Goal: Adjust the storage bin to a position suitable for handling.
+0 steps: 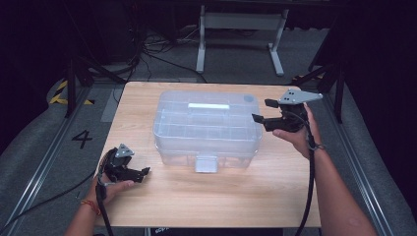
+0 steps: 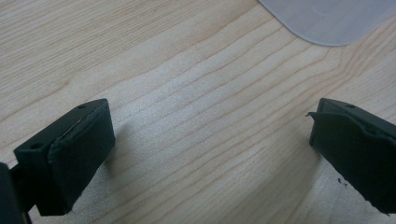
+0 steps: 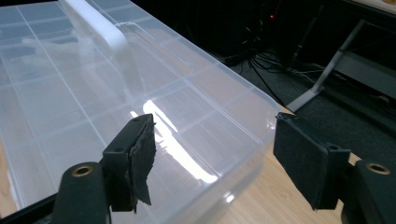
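A clear plastic storage box (image 1: 206,129) with a white handle (image 1: 209,105) on its lid stands in the middle of the wooden table (image 1: 221,196). Its front latch (image 1: 205,164) faces the person. My right gripper (image 1: 262,110) hovers at the box's right end, jaws open and pointing at it. In the right gripper view the gripper (image 3: 215,130) frames the lid's corner (image 3: 224,116), with nothing between the pads. My left gripper (image 1: 142,173) rests low at the table's front left, open. In its own view the left gripper (image 2: 210,126) stands over bare wood, with a rounded translucent edge (image 2: 327,18) beyond.
A white metal stand (image 1: 241,34) and loose cables (image 1: 147,54) sit on the floor behind the table. Floor rails run along both sides, and a "4" mark (image 1: 82,138) lies at the left. Bare wood lies in front of the box.
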{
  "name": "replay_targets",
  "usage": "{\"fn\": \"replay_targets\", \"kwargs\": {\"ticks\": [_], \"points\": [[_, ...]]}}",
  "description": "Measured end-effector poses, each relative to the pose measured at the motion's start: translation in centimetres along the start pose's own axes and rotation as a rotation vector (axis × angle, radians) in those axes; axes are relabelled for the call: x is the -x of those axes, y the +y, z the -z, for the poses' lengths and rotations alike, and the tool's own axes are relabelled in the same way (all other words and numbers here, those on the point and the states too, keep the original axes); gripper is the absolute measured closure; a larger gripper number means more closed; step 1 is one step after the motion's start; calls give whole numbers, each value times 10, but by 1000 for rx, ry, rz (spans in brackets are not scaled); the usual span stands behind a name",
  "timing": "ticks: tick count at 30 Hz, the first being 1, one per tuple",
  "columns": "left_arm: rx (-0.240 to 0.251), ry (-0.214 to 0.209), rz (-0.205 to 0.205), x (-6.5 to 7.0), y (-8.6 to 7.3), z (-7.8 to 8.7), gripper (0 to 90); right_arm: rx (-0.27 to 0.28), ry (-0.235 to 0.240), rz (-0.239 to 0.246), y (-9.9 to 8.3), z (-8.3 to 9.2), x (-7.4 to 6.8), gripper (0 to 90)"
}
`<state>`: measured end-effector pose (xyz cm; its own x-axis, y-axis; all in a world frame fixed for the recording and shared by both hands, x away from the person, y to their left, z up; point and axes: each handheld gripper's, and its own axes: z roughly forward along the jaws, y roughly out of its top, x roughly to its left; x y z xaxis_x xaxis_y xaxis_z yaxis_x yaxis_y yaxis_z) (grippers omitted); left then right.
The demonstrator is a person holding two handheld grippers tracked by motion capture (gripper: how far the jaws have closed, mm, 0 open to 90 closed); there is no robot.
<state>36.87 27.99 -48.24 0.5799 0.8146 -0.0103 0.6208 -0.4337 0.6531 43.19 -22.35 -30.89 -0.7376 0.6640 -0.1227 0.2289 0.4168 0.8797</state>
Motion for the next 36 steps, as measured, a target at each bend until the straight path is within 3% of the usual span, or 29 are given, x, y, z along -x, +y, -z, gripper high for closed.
{"fn": "replay_targets", "kwargs": {"ticks": [7, 8, 18, 22, 30, 36], "points": [[0, 0, 0, 0, 0, 0, 5, -12, 34, 21, 15, -17, -9, 324], [0, 0, 0, 0, 0, 0, 4, -22, 45, 42, 19, -22, -12, 355], [0, -1, 1, 0, 0, 0, 5, -57, 118, 91, 36, -35, -25, 377], [0, -1, 0, 0, 0, 0, 5, -62, 119, 93, 40, -40, -27, 391], [0, 0, 0, 0, 0, 0, 4, -112, 138, 123, 43, -56, -33, 513], [0, 0, 1, 0, 0, 0, 5, -115, 143, 131, 45, -63, -36, 596]]}}
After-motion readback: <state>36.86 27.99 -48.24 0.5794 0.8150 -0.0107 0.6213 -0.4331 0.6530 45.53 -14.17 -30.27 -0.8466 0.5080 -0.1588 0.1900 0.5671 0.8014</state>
